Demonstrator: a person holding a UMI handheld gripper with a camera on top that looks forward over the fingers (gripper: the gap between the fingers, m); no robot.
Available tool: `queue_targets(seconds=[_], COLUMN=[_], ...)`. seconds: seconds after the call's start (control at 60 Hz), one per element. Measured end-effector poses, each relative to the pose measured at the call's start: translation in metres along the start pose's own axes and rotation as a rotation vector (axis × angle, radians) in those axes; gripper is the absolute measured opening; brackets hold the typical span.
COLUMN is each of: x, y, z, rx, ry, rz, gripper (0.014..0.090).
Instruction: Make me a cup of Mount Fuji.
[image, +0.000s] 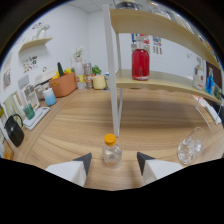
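The tool (112, 160) is held low and level over the light wooden bench (150, 125), pointing forward, its two dark-tipped fingers (84, 161) spread wide at the bottom centre. The small clear bottle with an orange cap (111, 150) stands upright between them, gaps either side. A clear glass cup (190, 147) sits at lower right

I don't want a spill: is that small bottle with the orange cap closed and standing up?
Yes. The small bottle stands upright on the wooden table, orange cap on top, between the open gripper fingers with gaps either side.
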Motion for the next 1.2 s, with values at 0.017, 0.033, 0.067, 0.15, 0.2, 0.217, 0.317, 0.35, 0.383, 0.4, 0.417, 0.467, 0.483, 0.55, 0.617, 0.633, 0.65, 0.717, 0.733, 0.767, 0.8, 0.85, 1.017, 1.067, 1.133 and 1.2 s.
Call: queue_targets(seconds=[0.017, 0.033, 0.067, 0.15, 0.2, 0.217, 0.317, 0.35, 0.383, 0.4, 0.417, 0.467, 0.483, 0.55, 0.617, 0.633, 0.65, 0.717, 0.733, 0.767, 0.8, 0.85, 1.017, 1.067, 1.133, 1.2], x=[0.002, 0.004, 0.008, 0.023, 0.037, 0.044, 0.085, 0.101, 0.117, 0.126, 0.134, 0.159, 0.167, 0.194, 0.216, 0.222, 0.227, 0.241, 0.245, 0.253, 0.261, 0.274, 0.306, 0.314, 0.322, 0.330], y=[-0.004, -0.008, -0.018, -0.043, -0.055, -0.058, -0.064, -0.061, -0.056, -0.053, -0.051, -0.043, -0.040, -0.038, -0.052, -0.057, -0.062, -0.087, -0.094, -0.108, -0.120, -0.135, -0.166, -0.173, -0.180, -0.185], z=[-0.005, -0.011, -0.023, -0.055, -0.074, -0.079, -0.102, -0.106, -0.109, -0.109, -0.110, -0.111, -0.112, -0.117, -0.125, -0.127, -0.129, -0.134, -0.135, -0.136, -0.135, -0.130, -0.093, -0.080, -0.064, -0.048], rx=[0.009, 0.022, 0.054, 0.138, 0.189, 0.203, 0.237, 0.232, 0.221, 0.220, 0.213, 0.185, 0.174, 0.150, 0.180, 0.190, 0.199, 0.240, 0.252, 0.275, 0.290, 0.308, 0.314, 0.314, 0.307, 0.300], ry=[0.000, -0.002, -0.004, -0.003, 0.012, 0.019, 0.062, 0.079, 0.091, 0.096, 0.103, 0.126, 0.134, 0.159, 0.173, 0.178, 0.182, 0.172, 0.169, 0.166, 0.167, 0.168, 0.164, 0.159, 0.162, 0.162], rz=[-0.003, -0.007, -0.017, -0.053, -0.084, -0.093, -0.120, -0.113, -0.102, -0.096, -0.087, -0.059, -0.049, -0.022, -0.014, -0.014, -0.013, -0.009, -0.007, -0.001, 0.004, 0.010, 0.012, 0.013, 0.016, 0.015], gripper=[0.0857, 0.0860, 0.0859, 0.0859, 0.0860, 0.0859, 0.0857, 0.0858, 0.0858, 0.0857, 0.0856, 0.0859, 0.0859, 0.0862, 0.0862, 0.0861, 0.0862, 0.0862, 0.0863, 0.0861, 0.0860, 0.0862, 0.0850, 0.0844, 0.0807, 0.0740])
